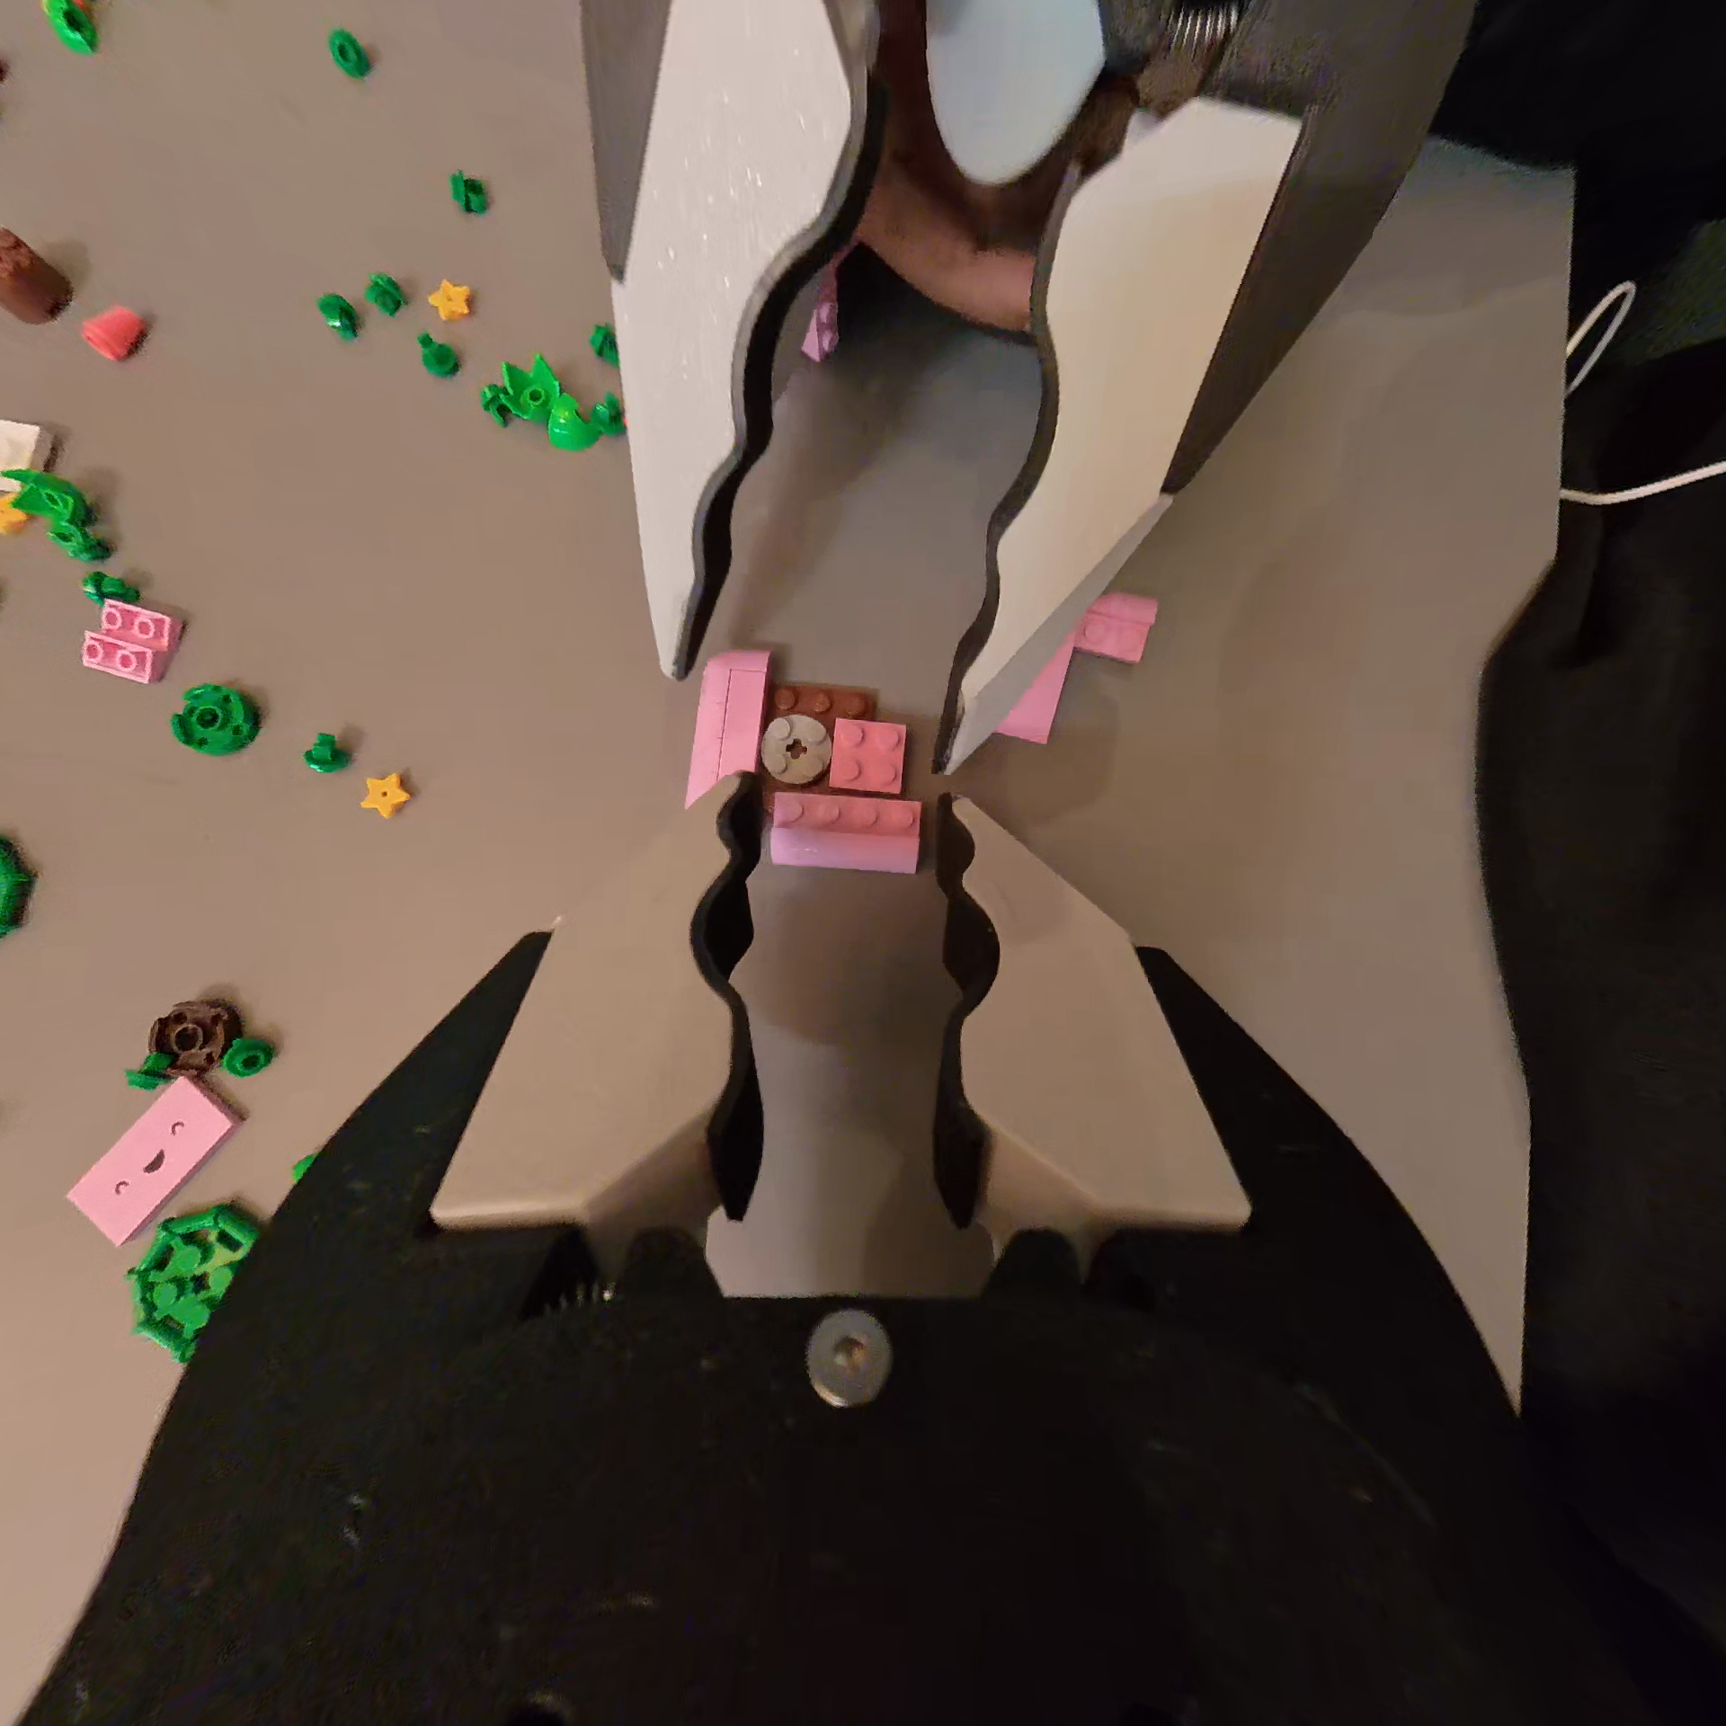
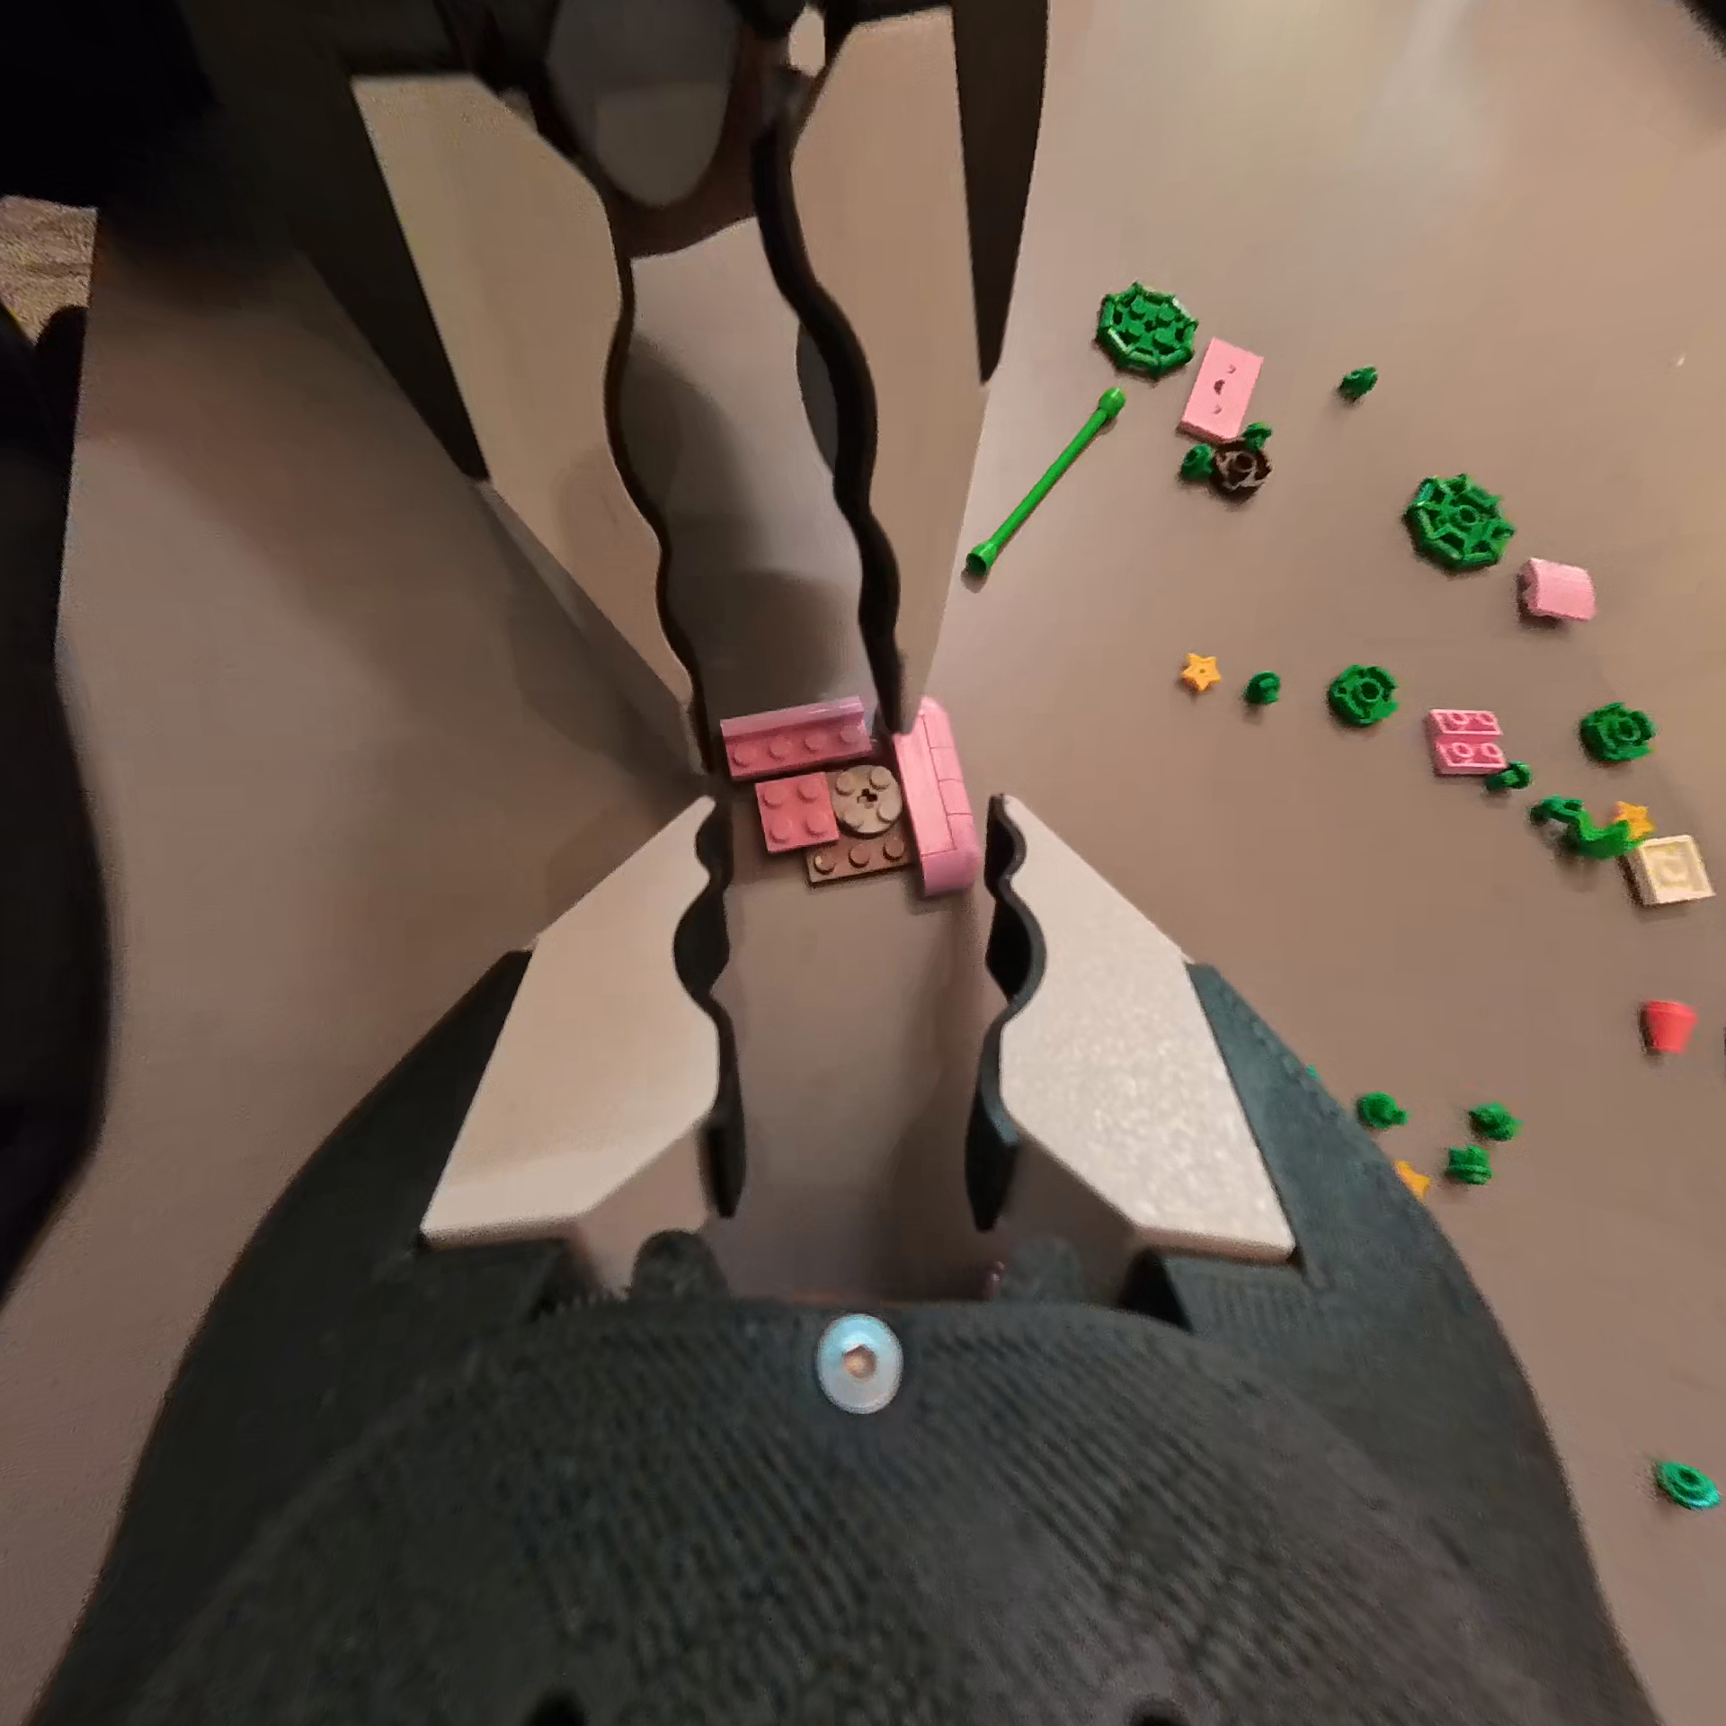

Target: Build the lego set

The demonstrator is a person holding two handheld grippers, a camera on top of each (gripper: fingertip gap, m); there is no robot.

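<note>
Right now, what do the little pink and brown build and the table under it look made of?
Pink and brown build: hard moulded plastic, by its sharp edges, round studs and slight sheen; the grey round plate on it looks duller. Table: smooth, matte grey-brown, likely laminate or painted board; no grain shows, so that is uncertain.

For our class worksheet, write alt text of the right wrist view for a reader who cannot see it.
Two open tools, the right tool near and the left tool opposite, meet around a small lego build: pink bricks and a grey round plate on a brown plate. Loose green, pink and yellow pieces dot the grey table to the right.
</note>
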